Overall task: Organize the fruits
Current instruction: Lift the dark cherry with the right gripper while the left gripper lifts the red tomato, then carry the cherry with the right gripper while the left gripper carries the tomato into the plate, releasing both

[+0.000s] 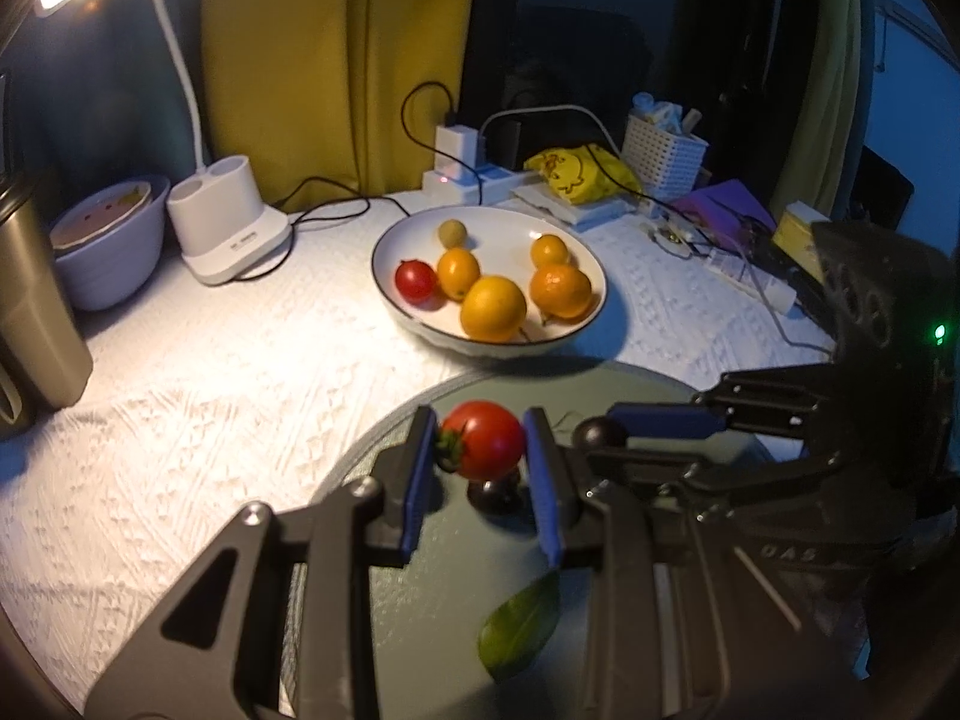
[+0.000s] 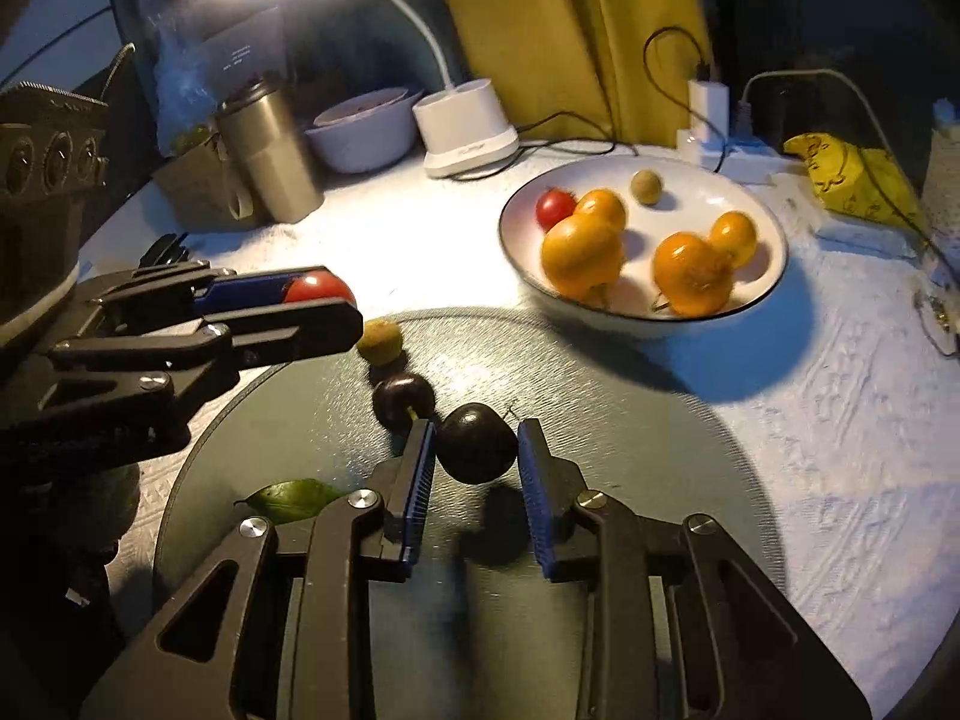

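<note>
Letters reading roughly "DAS" are made out on the black body of the right gripper [image 1: 615,427], low in the left wrist view; the first character is blurred. Small grey lettering is seen on the front of the white lamp base [image 1: 231,222], too small to be read, and again on the same base in the right wrist view, equally illegible. A few lines of white print are noted on a dark card [image 2: 243,57] standing behind the steel tumbler [image 2: 270,150]; no word can be deciphered. A printed figure pattern is seen on the yellow bag [image 1: 579,174], without readable text.
</note>
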A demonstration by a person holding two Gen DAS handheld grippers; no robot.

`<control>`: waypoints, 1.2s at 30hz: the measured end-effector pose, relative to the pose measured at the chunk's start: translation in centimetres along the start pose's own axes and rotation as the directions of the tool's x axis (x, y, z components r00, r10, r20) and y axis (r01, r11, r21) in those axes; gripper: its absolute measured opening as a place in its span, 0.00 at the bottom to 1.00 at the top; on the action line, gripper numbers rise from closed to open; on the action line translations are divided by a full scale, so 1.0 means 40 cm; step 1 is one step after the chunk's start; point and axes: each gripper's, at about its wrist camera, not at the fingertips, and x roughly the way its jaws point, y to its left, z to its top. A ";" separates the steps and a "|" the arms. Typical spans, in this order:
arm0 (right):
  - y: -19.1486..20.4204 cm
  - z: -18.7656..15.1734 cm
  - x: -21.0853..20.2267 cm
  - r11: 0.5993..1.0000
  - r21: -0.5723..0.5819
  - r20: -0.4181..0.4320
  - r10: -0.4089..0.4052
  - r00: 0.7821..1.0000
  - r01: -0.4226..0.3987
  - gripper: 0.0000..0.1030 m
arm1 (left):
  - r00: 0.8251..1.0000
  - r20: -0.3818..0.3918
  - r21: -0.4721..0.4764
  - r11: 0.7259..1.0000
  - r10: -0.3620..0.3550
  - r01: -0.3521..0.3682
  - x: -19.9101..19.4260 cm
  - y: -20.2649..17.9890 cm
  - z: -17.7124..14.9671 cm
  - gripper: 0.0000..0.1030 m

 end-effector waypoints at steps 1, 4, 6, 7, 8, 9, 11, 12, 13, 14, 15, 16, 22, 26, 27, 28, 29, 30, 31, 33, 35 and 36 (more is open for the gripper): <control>-0.005 0.004 -0.009 1.000 0.000 0.009 -0.007 1.000 0.007 0.30 | 1.000 0.001 0.003 1.000 0.001 -0.001 0.002 0.000 0.004 0.30; -0.020 0.017 -0.029 1.000 0.000 0.028 -0.027 0.999 0.027 0.30 | 1.000 0.008 0.010 1.000 0.007 -0.007 0.008 0.000 0.023 0.30; -0.031 0.026 -0.043 0.999 -0.003 0.041 -0.038 0.998 0.039 0.30 | 1.000 0.014 0.015 1.000 0.010 -0.010 0.011 -0.001 0.036 0.30; -0.035 0.031 -0.048 0.999 -0.004 0.047 -0.043 0.998 0.043 0.30 | 1.000 0.017 0.018 1.000 0.011 -0.011 0.012 -0.001 0.043 0.30; -0.042 0.038 -0.055 0.999 -0.004 0.056 -0.047 0.997 0.047 0.30 | 1.000 0.020 0.021 1.000 0.012 -0.012 0.013 -0.001 0.048 0.30; -0.046 0.043 -0.059 0.999 -0.005 0.062 -0.049 0.997 0.049 0.30 | 1.000 0.022 0.024 1.000 0.014 -0.014 0.016 -0.001 0.055 0.30; -0.057 0.057 -0.066 0.998 -0.008 0.075 -0.055 0.996 0.056 0.30 | 1.000 0.024 0.027 0.999 0.016 -0.017 0.023 0.001 0.067 0.30; -0.061 0.063 -0.068 0.998 -0.010 0.079 -0.060 0.995 0.061 0.30 | 1.000 0.025 0.029 0.999 0.018 -0.019 0.028 0.003 0.074 0.30; -0.065 0.070 -0.070 0.998 -0.013 0.084 -0.065 0.994 0.067 0.30 | 0.999 0.026 0.030 0.999 0.019 -0.020 0.031 0.003 0.079 0.30; -0.070 0.078 -0.072 0.997 -0.014 0.089 -0.071 0.993 0.072 0.30 | 0.999 0.026 0.030 0.999 0.020 -0.020 0.036 0.004 0.084 0.30; -0.074 0.087 -0.073 0.997 -0.015 0.096 -0.073 0.993 0.075 0.30 | 0.999 0.027 0.031 0.999 0.020 -0.021 0.041 0.006 0.089 0.30; -0.078 0.094 -0.073 0.997 -0.015 0.102 -0.075 0.992 0.077 0.30 | 0.999 0.027 0.033 0.999 0.020 -0.021 0.046 0.007 0.095 0.30; -0.108 0.138 -0.062 0.995 -0.015 0.126 -0.096 0.987 0.099 0.30 | 0.999 0.027 0.042 0.999 0.022 -0.024 0.083 0.019 0.127 0.30; -0.133 0.166 -0.037 0.993 -0.003 0.126 -0.116 0.985 0.118 0.30 | 0.999 0.026 0.053 0.998 0.024 -0.025 0.115 0.030 0.151 0.30; -0.138 0.172 -0.031 0.992 -0.002 0.127 -0.122 0.984 0.123 0.30 | 0.999 0.026 0.054 0.998 0.022 -0.024 0.122 0.032 0.156 0.30; -0.143 0.177 -0.026 0.991 -0.001 0.129 -0.130 0.983 0.131 0.30 | 0.999 0.025 0.054 0.998 0.020 -0.021 0.132 0.035 0.162 0.30; -0.152 0.185 -0.017 0.989 0.002 0.131 -0.145 0.981 0.146 0.30 | 1.000 0.023 0.054 0.998 0.018 -0.019 0.141 0.038 0.169 0.30; -0.157 0.189 -0.011 0.988 0.004 0.133 -0.156 0.979 0.156 0.30 | 1.000 0.022 0.053 0.998 0.016 -0.017 0.152 0.042 0.176 0.30; -0.163 0.194 -0.005 0.986 0.005 0.135 -0.169 0.976 0.169 0.30 | 1.000 0.021 0.052 0.999 0.013 -0.014 0.163 0.045 0.183 0.30; -0.177 0.205 0.011 0.981 0.011 0.139 -0.193 0.971 0.194 0.30 | 1.000 0.018 0.049 0.999 0.010 -0.011 0.183 0.052 0.197 0.30; -0.191 0.212 0.026 0.977 0.015 0.145 -0.213 0.966 0.213 0.30 | 1.000 0.015 0.049 0.999 0.010 -0.011 0.203 0.058 0.208 0.30; -0.199 0.216 0.037 0.975 0.019 0.144 -0.222 0.964 0.222 0.30 | 1.000 0.012 0.048 0.999 0.009 -0.010 0.214 0.062 0.215 0.30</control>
